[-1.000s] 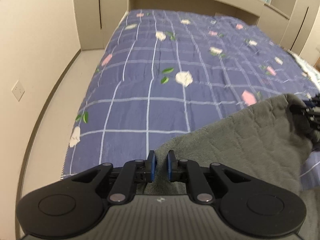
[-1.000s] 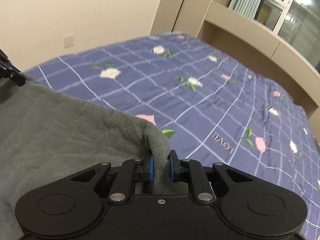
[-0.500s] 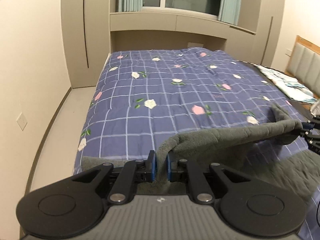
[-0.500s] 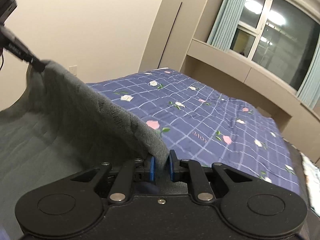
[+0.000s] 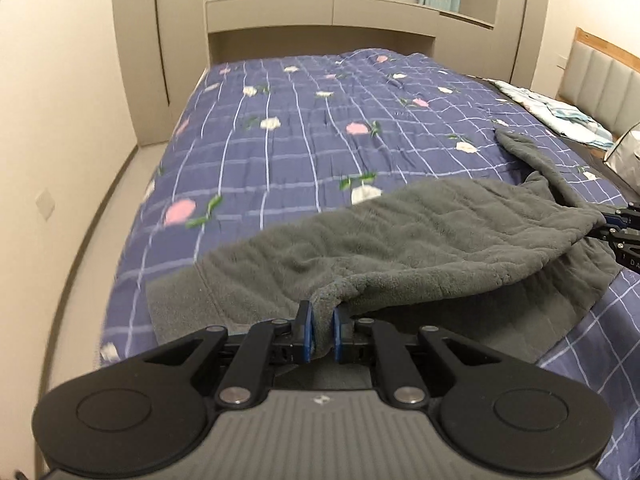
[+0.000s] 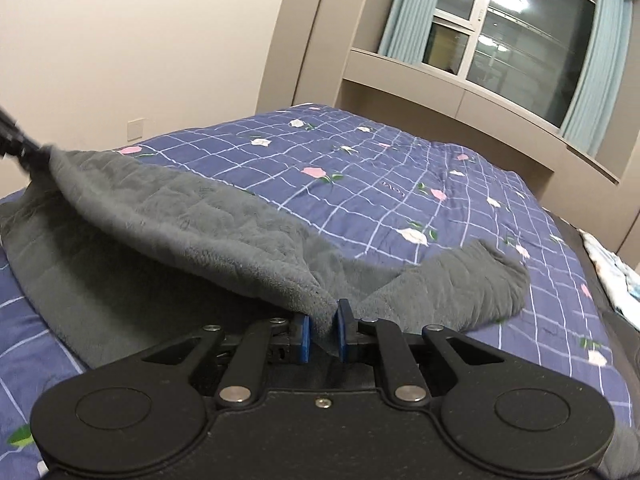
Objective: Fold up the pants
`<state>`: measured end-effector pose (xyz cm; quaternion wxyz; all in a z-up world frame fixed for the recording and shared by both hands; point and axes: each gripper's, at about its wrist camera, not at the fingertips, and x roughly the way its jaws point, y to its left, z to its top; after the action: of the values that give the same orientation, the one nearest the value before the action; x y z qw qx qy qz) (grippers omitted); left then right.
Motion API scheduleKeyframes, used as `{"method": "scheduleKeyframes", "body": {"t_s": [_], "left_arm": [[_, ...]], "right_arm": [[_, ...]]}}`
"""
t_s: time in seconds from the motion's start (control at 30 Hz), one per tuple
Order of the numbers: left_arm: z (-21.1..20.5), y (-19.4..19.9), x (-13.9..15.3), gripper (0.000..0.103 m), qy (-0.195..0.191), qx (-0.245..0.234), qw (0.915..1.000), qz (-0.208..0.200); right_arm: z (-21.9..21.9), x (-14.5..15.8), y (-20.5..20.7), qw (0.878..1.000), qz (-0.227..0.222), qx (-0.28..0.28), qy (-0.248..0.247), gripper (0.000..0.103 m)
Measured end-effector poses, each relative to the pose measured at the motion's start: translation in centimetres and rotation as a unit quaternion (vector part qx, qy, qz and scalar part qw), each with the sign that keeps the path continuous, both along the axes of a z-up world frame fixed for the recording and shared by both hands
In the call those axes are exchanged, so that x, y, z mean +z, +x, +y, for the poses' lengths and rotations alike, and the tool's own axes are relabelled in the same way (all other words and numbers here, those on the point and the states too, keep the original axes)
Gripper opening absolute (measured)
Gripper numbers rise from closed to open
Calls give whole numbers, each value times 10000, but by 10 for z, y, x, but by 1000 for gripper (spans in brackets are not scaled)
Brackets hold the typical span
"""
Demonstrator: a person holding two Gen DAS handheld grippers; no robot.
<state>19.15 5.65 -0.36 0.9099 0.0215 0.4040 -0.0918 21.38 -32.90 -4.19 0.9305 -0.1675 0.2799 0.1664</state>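
Grey fleece pants (image 5: 420, 236) lie across the near part of a bed, their near edge lifted and folded back over a lower layer. My left gripper (image 5: 321, 326) is shut on one end of that lifted edge. At the far right of the left wrist view the right gripper (image 5: 612, 226) pinches the other end. In the right wrist view the right gripper (image 6: 323, 330) is shut on the pants (image 6: 208, 220), and the left gripper (image 6: 28, 152) shows blurred at the left edge. One pant leg (image 6: 472, 280) trails on the cover to the right.
The bed carries a blue checked cover with flowers (image 5: 320, 128). A light patterned cloth (image 5: 560, 110) lies by the padded headboard (image 5: 600, 80) at the right. Beige cupboards (image 5: 160, 40) and a curtained window (image 6: 504, 40) stand beyond; a wall and floor strip (image 5: 80, 220) run along the left.
Both grippers have carried the held edge of the pants back toward the near side of the bed. The fabric now folds over its lower layer, and more of the bed shows.
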Motion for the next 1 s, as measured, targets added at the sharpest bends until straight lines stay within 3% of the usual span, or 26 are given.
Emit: {"method": "scheduleKeyframes", "body": {"t_s": [0.2, 0.3, 0.53, 0.7, 0.83, 0.9, 0.93, 0.97, 1.0], "left_arm": [[-2, -24, 7, 9, 143, -164, 9997, -142], [-1, -29, -1, 10, 224, -204, 9995, 27], [-3, -27, -35, 10, 237, -69, 9987, 451], [-4, -32, -44, 12, 219, 99, 9986, 462], [-7, -33, -45, 19, 211, 187, 9983, 508], [-9, -35, -42, 25, 169, 269, 9981, 527], [-10, -36, -41, 35, 134, 318, 9980, 532], [-11, -37, -40, 43, 77, 350, 9979, 546], [-12, -39, -39, 60, -5, 375, 9978, 553]], "right_arm": [[-7, 11, -22, 9999, -110, -56, 88, 13], [-6, 13, -39, 10000, -76, -6, 57, 13], [3, -17, -64, 9997, 254, -42, -54, 13], [2, -31, -63, 9992, 334, -204, 87, 14], [1, -34, -64, 9991, 263, -307, 163, 22], [-2, -33, -66, 9988, 256, -327, 243, 34], [-2, -32, -67, 9988, 247, -330, 282, 39], [-3, -31, -69, 9987, 237, -326, 315, 56], [-5, -30, -72, 9986, 225, -326, 343, 77]]}}
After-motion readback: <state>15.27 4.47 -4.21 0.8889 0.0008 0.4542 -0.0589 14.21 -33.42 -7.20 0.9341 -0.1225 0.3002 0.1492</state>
